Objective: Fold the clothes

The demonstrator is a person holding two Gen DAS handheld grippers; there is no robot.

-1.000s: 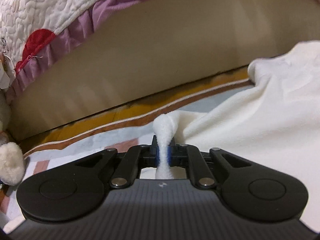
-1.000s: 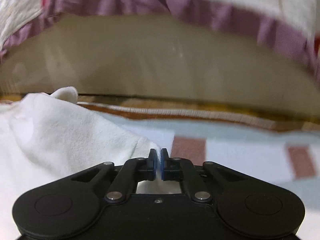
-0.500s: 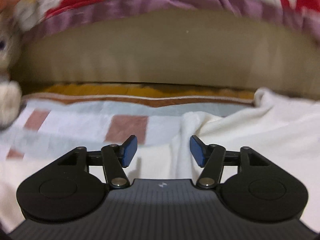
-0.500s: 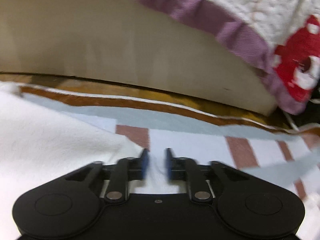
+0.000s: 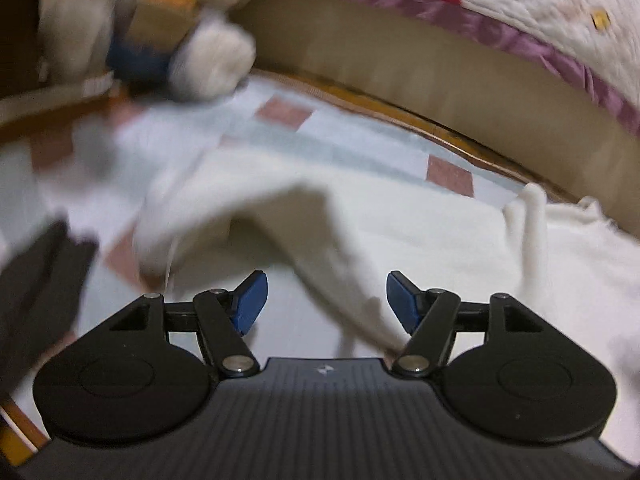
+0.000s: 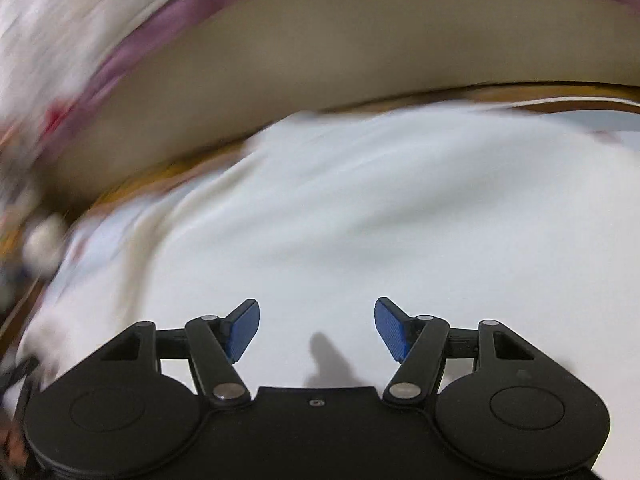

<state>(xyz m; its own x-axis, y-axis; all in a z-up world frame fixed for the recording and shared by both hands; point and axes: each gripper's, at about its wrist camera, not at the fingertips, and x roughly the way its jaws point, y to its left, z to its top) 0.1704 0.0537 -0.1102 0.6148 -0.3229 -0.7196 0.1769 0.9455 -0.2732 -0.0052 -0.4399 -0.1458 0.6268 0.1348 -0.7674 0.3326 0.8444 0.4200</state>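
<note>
Left wrist view: your left gripper (image 5: pixel 322 300) has its jaws apart with nothing pinched; a raised fold of the white garment (image 5: pixel 400 240) passes between the blue pads (image 5: pixel 250 300) without either one pressing it. The garment lies spread on the checked bedsheet (image 5: pixel 288 128), one edge lifted in a soft ridge, probably because cloth this limp holds the shape it was dropped in. A plush toy (image 5: pixel 192 40) sits beyond it, beside the quilted bedcover (image 5: pixel 540 12).

Right wrist view: your right gripper (image 6: pixel 316 330) hovers over the flat middle of the garment (image 6: pixel 380 220), its jaws opening and empty, only their shadow on the cloth. Heavy blur hides the hems. I judge you are between folds, and you need a fresh edge or corner for each hand.
</note>
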